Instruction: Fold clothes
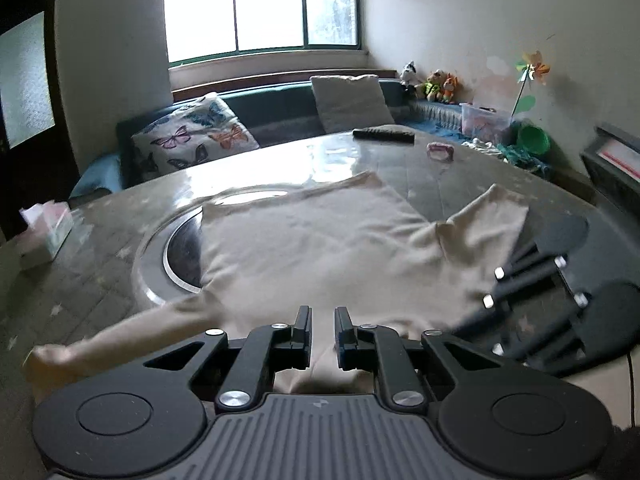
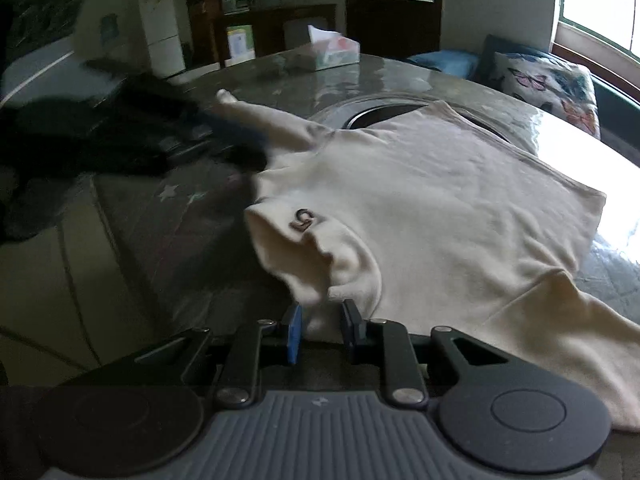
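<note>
A cream long-sleeved top [image 1: 304, 248] lies spread on the round table [image 1: 120, 240]. In the left wrist view one sleeve [image 1: 112, 340] stretches to the left and the other [image 1: 492, 220] lies at the right. My left gripper [image 1: 323, 320] is open just above the near edge of the top. My right gripper [image 1: 532, 280] shows at the right, blurred. In the right wrist view the top [image 2: 440, 208] has a collar with a small dark logo [image 2: 304, 218]. My right gripper [image 2: 322, 320] is open at the collar's edge, holding nothing. My left gripper [image 2: 224, 136] is a dark blur by the far sleeve.
A tissue box [image 1: 46, 236] sits at the table's left edge, also in the right wrist view [image 2: 332, 50]. A remote [image 1: 384, 135] and a small pink object [image 1: 440, 151] lie on the far side. A round inset [image 1: 180, 256] lies partly under the top. A sofa with cushions [image 1: 192, 140] stands behind.
</note>
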The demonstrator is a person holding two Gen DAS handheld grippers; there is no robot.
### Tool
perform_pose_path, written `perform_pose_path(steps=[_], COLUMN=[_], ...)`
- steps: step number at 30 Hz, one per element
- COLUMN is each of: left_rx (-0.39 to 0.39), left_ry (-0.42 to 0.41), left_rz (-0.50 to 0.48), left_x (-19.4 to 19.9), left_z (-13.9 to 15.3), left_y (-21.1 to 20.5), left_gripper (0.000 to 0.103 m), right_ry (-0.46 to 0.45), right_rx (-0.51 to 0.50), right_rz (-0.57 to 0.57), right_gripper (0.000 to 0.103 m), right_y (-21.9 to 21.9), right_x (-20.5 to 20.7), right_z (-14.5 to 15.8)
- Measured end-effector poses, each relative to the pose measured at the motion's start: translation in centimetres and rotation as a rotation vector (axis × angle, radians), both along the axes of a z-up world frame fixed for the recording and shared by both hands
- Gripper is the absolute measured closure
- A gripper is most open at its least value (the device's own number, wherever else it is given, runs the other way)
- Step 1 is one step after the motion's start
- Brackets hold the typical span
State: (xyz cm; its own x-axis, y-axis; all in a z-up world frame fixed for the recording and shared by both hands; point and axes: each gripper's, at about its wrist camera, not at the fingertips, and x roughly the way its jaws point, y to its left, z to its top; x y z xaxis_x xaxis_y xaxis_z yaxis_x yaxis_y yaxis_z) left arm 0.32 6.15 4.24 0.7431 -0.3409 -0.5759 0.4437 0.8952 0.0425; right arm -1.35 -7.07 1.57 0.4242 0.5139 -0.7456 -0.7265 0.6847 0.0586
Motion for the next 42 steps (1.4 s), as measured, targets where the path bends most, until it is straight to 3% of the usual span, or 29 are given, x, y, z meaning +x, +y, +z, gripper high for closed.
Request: perform_pose_path(steps=[6, 13, 19, 22, 26, 29, 33, 38, 42], left_rx=[-0.027, -0.017, -0.007, -0.036, -0.043, -0.045, -0.073, -0.173, -0.286], left_ry=[0.042, 0.096, 0.122, 0.114, 0.074, 0.053, 0.053, 0.102, 0.173], left_rz=[-0.081, -0.189, -0.238, -0.199, -0.073, 0.093, 0.388, 0.647, 0.730], left_x=[3.2, 3.7, 2.3, 2.2, 2.2, 2.4, 2.6, 4.0, 5.7], left_z=[-1.7, -3.8, -4.6, -3.9, -2.6, -1.9, -1.3, -0.5, 0.1], left_y=[-3.0, -6.0, -6.9, -5.6, -1.7, 2.4, 9.0, 15.7, 18.8], left_gripper=[0.089, 0.089, 0.089, 0.087, 0.073, 0.070, 0.067, 0.054, 0.047], right_ry=[-0.015, -0.104, -0.092, -0.050, -0.035, -0.043, -0.048, -0.043, -0.043], right_rx=[0.013, 0.014, 0.016, -0.006, -0.007, -0.021, -0.034, -0.035, -0.043], right_rz=[-0.013, -0.223, -0.288, -0.324, -0.330, -0.320, -0.314, -0.316, -0.316], right_gripper=[0.083, 0.082, 0.082, 0.082, 0.083, 0.082, 0.082, 0.082, 0.081], right_y=[-1.9, -6.3, -6.4, -6.4, -6.9, -6.6, -6.3, -6.4, -6.2], right_x=[-0.5, 3.3, 7.7, 9.4, 9.4, 9.2, 9.1, 9.1, 9.2], right_z=[1.6, 3.3, 1.6, -0.2, -0.8, -0.7, -0.7, -0.5, -0.5])
